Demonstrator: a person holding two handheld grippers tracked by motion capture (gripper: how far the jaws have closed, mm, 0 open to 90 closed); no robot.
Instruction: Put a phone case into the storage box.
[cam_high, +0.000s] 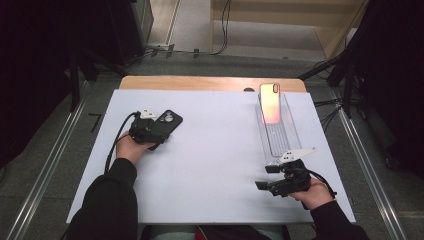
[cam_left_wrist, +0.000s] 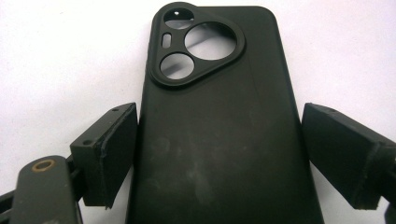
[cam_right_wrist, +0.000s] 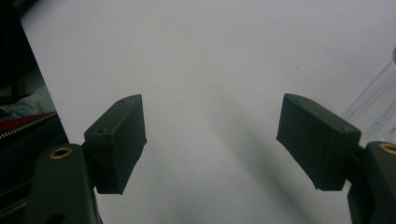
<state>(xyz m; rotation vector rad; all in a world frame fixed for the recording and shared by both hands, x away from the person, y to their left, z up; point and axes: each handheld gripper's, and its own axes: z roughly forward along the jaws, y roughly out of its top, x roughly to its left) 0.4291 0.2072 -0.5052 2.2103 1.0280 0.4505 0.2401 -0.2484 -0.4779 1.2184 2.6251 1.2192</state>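
Left gripper view: left tool (cam_left_wrist: 219, 154) straddles black phone case (cam_left_wrist: 219, 135), jaws spread, possibly brushing one side | right tool (cam_high: 267, 176) spread, well right of case, over bare table (cam_high: 215, 165)

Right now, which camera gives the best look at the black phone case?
The left gripper view: the case lies close up between the open jaws, its lens cutouts clear. The high view has it small, beside the left gripper. The right gripper view faces bare table.

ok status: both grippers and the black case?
Left gripper open, jaws straddling black phone case, small gap on one side. Right gripper open, nothing between jaws, over bare mat. Pink phone leaning in clear rack.
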